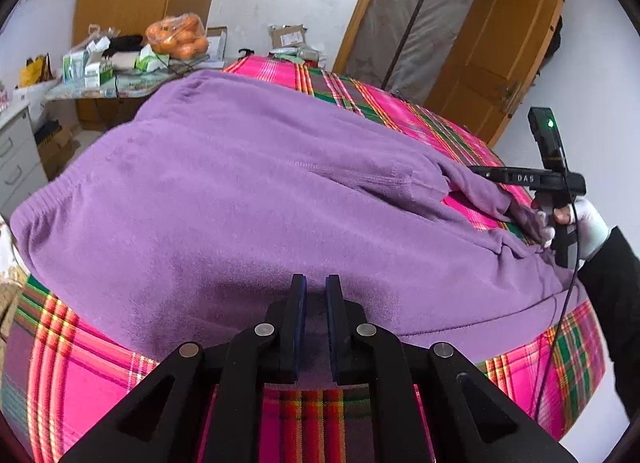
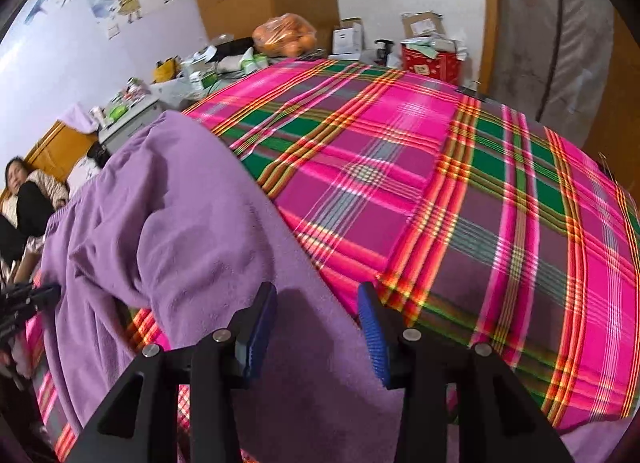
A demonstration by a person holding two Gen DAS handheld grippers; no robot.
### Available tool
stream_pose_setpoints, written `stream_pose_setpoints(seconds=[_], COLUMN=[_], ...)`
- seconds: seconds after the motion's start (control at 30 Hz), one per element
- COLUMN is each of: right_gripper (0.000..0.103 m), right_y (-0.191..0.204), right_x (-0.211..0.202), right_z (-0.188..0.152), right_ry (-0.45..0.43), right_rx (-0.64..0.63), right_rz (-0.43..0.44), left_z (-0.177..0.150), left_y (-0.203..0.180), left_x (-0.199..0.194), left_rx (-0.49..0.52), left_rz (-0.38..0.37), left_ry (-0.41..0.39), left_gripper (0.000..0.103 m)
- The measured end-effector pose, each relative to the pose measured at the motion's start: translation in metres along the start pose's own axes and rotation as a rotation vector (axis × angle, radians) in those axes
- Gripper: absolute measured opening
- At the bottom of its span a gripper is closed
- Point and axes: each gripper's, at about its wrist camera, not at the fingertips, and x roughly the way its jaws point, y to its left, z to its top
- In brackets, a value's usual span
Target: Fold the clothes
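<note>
The purple garment [image 1: 240, 199] is pinched at the bed's near edge by the nearly closed left gripper [image 1: 316, 323], while the right gripper [image 2: 318, 327], jaws parted, straddles its fold unclamped.

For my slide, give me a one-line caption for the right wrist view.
Right gripper open over a purple garment on a pink plaid sheet.

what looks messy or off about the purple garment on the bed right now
The purple garment isn't flat: near the right tool a flap is bunched and folded over, exposing a patch of the plaid sheet. The rest lies fairly smooth.
</note>
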Motion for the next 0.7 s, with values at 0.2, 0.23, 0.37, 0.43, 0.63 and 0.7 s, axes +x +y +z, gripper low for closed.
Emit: stream_pose_setpoints(seconds=[0.2,0.23,0.37,0.43,0.63,0.7], right_gripper=[0.006,0.005,0.004,0.004,0.004,0.005], right_y=[0.014,0.017,0.017,0.009,-0.003,-0.006], right_x=[0.011,0.012,0.009,0.008,0.026,0.037], right_z=[0.000,0.002,0.017,0.032,0.095,0.113], right_ry=[0.034,0.032,-0.014,-0.034,-0.032,-0.029], right_rx=[-0.065,-0.076,-0.095,-0.088,-0.153,-0.161], right_rz=[-0.021,-0.037,-0.144,-0.201,-0.437,-0.505], left_z=[0.002,0.002,0.001,0.001,0.000,0.000], left_y=[0.004,0.004,0.004,0.004,0.005,0.005], left_x=[0.003,0.003,0.003,0.003,0.003,0.003], left_rx=[-0.024,-0.025,-0.022,-0.018,-0.013,-0.014], left_rz=[-0.032,-0.035,-0.039,-0.040,-0.044,-0.047], left_ry=[0.003,0.003,0.003,0.004,0.004,0.005], left_gripper=[0.010,0.010,0.010,0.010,0.010,0.010])
